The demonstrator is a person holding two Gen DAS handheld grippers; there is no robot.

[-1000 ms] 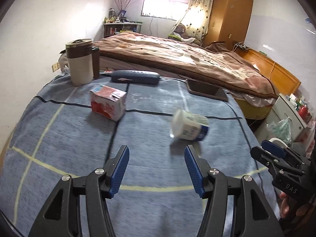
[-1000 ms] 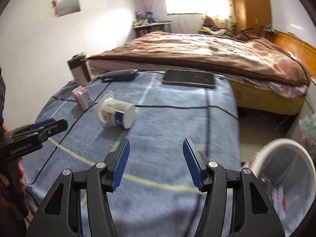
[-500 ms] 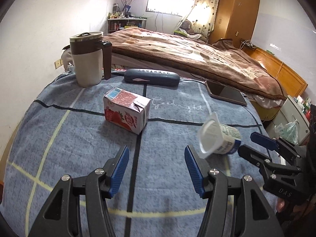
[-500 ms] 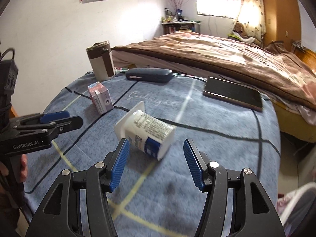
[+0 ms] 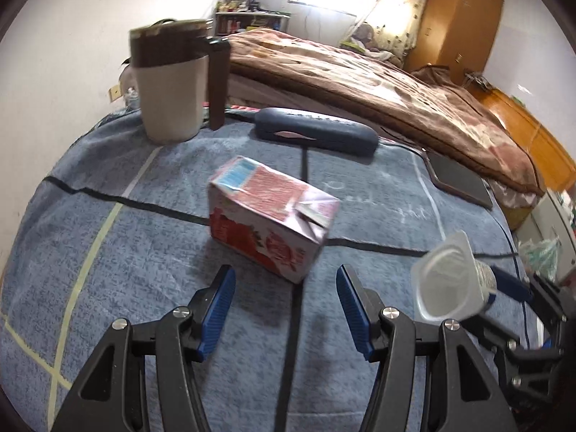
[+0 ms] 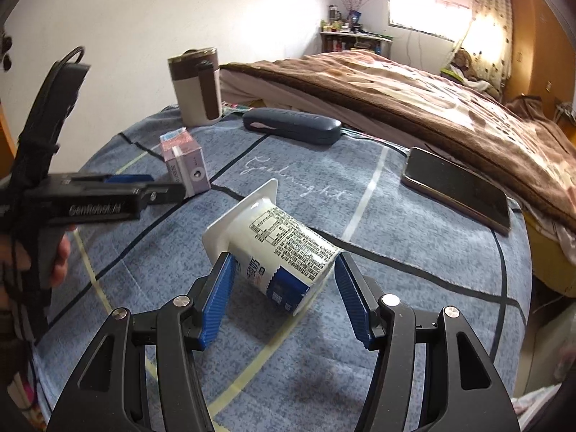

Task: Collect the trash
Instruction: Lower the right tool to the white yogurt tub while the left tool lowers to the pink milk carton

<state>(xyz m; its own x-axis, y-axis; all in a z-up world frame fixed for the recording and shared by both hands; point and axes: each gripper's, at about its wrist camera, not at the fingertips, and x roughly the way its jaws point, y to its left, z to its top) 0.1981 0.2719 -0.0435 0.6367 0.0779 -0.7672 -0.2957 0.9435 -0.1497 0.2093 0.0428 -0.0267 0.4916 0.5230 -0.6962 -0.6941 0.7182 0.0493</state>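
A crumpled red-and-pink milk carton (image 5: 271, 221) lies on the blue blanket, just ahead of my open left gripper (image 5: 284, 295); its near corner lies level with the fingertips. It also shows in the right wrist view (image 6: 185, 162). An empty white yogurt cup (image 6: 277, 252) with blue print lies on its side between the jaws of my open right gripper (image 6: 284, 291); the left pad looks close to or touching it. The cup's open mouth faces me in the left wrist view (image 5: 450, 284). The left gripper shows in the right wrist view (image 6: 126, 194).
A brown-and-cream lidded mug (image 5: 172, 82), a dark glasses case (image 5: 316, 133) and a phone (image 6: 457, 187) lie further back on the blanket (image 5: 108, 270). A bed with a brown cover (image 6: 414, 97) stands behind. The blanket drops off at the right edge.
Both grippers moved forward. The left one closed in on the carton. The right one now has the yogurt cup between its jaws, which stay open.
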